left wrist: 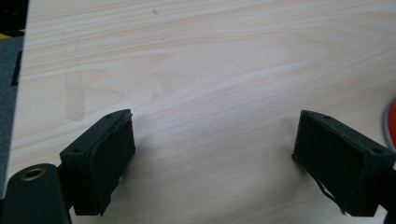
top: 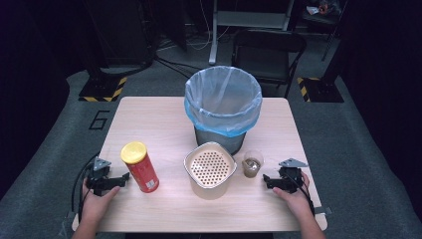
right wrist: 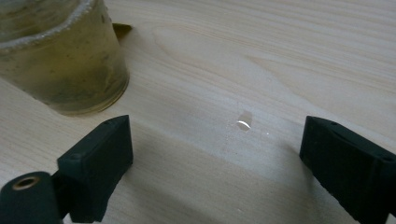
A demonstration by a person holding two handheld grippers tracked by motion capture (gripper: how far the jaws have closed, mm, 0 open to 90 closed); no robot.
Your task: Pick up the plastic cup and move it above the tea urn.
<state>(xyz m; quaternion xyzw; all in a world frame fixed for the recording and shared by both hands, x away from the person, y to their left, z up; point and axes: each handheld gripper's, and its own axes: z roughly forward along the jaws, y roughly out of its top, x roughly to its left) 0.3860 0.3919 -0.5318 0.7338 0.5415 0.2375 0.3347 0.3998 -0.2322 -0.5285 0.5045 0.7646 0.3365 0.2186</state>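
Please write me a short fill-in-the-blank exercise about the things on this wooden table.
1. The grey bin is lined with a ____ plastic bag.
2. The red cylindrical can has a ____ lid.
3. The small clear plastic cup stands nearest the ____ gripper.
4. Both grippers' jaws stand ____, holding nothing.

Missing words: blue; yellow; right; open

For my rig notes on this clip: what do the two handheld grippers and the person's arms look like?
Both the left gripper and the right gripper are black, each topped by a grey three-cornered plate, with a black cable trailing back along the hand. Seen up close, each has two blocky black jaws with flat pads and small screw holes, plus a brass-coloured insert low on the left side. No sleeves show on the forearms.
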